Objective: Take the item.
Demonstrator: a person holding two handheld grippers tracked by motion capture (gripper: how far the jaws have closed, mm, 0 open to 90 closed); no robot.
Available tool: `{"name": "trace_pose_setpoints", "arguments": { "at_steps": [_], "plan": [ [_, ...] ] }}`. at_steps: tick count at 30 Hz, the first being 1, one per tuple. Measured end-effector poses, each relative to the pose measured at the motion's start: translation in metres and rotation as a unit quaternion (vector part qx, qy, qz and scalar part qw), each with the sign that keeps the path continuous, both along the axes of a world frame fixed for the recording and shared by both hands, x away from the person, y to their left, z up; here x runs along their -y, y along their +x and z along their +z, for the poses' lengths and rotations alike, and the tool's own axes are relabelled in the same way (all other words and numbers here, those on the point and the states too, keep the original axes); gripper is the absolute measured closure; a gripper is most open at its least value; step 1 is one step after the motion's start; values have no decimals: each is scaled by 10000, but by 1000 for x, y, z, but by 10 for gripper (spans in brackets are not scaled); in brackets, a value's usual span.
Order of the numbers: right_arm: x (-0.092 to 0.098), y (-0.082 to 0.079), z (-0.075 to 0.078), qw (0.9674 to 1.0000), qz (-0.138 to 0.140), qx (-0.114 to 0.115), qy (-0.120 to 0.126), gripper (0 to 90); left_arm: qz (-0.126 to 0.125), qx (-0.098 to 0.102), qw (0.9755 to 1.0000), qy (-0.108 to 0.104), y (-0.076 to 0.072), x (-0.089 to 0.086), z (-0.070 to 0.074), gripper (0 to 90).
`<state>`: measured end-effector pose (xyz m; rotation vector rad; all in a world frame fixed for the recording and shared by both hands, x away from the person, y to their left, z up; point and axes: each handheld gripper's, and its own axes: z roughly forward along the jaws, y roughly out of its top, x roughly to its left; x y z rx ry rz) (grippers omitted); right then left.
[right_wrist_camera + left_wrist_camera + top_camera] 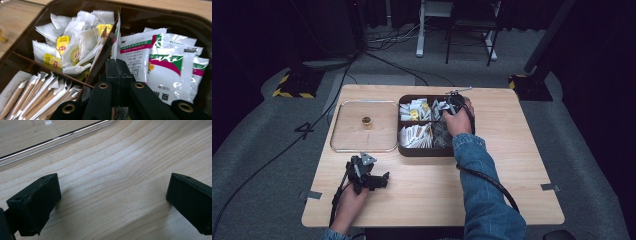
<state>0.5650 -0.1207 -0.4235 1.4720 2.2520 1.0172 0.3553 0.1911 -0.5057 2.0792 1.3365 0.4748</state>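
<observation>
Two claws work at the wooden desk (492,170); the right claw (119,75) has its jaws pressed together with nothing visibly between them, poised over the dark divided tray (407,150) near the desk's far edge; white-and-green sachets (165,62) lie just ahead of it, tea bags (75,45) in the neighbouring compartment, paper sticks (37,95) in a nearer one; the left claw (112,202) rests near the desk's front-left corner, jaws spread wide over bare wood; beyond it lies a clear lid (362,127) with a small brass knob (366,120).

The light wooden surface (432,185) carries a clear tray (346,145) at centre left and a dark divided box (424,151) at centre.
</observation>
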Motion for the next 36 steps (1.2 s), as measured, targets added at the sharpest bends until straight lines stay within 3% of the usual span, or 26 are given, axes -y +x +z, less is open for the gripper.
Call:
{"name": "trace_pose_setpoints", "arguments": {
  "at_steps": [6,11,18,29,36],
  "plan": [
    [11,-4,13,9997,1,166,167,900,-1,0,10000,1,0,0,0,0],
    [18,-13,29,9988,161,331,323,900,-10,-1,10000,21,0,0,0,0],
    [38,-37,60,9966,369,579,460,900,-7,4,10000,27,0,0,0,0],
    [75,-72,82,9959,377,585,579,900,-12,-3,10000,20,0,0,0,0],
    [89,-88,85,9959,381,541,623,900,-20,9,10000,23,1,0,0,0]
  ]
}}
